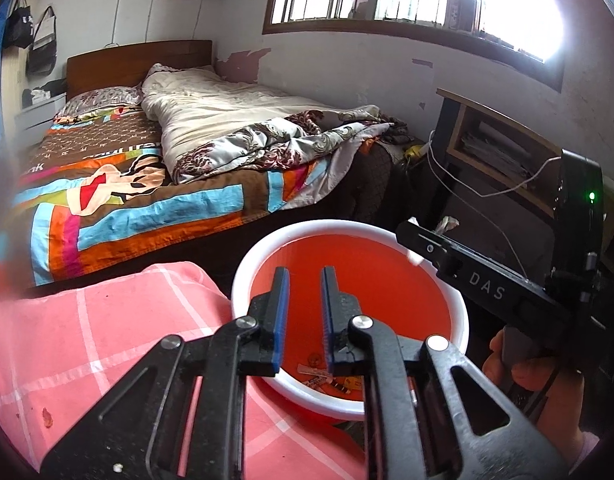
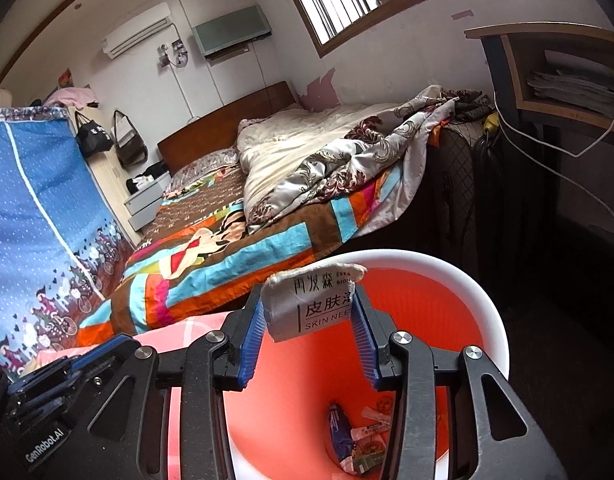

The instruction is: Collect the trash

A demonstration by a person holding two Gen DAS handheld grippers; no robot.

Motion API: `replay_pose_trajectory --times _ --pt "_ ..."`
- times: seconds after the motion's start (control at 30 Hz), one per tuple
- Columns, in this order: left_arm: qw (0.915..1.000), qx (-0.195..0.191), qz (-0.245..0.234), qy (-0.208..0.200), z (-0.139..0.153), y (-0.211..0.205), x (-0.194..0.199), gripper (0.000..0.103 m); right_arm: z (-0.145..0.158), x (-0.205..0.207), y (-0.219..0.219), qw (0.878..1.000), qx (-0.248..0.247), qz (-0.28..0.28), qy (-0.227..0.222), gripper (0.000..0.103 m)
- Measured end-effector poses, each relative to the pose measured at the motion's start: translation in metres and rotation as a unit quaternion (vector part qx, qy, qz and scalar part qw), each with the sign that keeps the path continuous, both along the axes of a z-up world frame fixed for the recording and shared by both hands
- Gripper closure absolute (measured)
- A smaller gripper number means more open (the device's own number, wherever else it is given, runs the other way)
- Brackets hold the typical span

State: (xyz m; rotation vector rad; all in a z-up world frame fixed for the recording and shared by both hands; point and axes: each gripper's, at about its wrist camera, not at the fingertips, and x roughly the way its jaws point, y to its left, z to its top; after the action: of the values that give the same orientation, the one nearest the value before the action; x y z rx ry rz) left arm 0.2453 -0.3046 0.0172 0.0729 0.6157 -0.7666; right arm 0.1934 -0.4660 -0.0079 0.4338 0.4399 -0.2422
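A red bin with a white rim (image 1: pixel 243 276) (image 2: pixel 489 300) stands below both grippers. Several wrappers and scraps (image 1: pixel 327 380) (image 2: pixel 359 440) lie on its bottom. My right gripper (image 2: pixel 309 320) hangs over the bin's mouth, its blue pads shut on a white packet (image 2: pixel 307 300) printed with black characters. In the left wrist view the right gripper (image 1: pixel 413 240) reaches in from the right over the bin's far rim. My left gripper (image 1: pixel 305 312) sits over the bin's near side, its pads slightly apart with nothing between them.
A pink checked cloth (image 1: pixel 87 340) lies left of the bin. Behind it stands a bed (image 1: pixel 147 200) with a patchwork cover and a rumpled quilt. A dark shelf unit (image 1: pixel 495 140) with a white cable stands to the right. A hand (image 1: pixel 519 372) grips the right gripper's handle.
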Motion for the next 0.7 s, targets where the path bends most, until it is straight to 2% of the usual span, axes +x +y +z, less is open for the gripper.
replay_pose_trajectory --times 0.07,0.43,0.7 --pt "1.0000 -0.003 0.006 0.000 0.000 0.003 0.001 0.085 0.000 0.001 0.001 1.000 0.000 0.000 0.001 0.056" --pt "0.9987 -0.018 0.047 -0.004 0.004 0.022 0.006 0.063 0.002 0.001 0.004 1.000 -0.010 -0.001 0.000 0.054" --pt "0.9963 -0.024 0.081 -0.016 0.007 0.034 0.010 0.039 0.006 -0.001 0.006 1.000 -0.023 -0.005 -0.002 0.051"
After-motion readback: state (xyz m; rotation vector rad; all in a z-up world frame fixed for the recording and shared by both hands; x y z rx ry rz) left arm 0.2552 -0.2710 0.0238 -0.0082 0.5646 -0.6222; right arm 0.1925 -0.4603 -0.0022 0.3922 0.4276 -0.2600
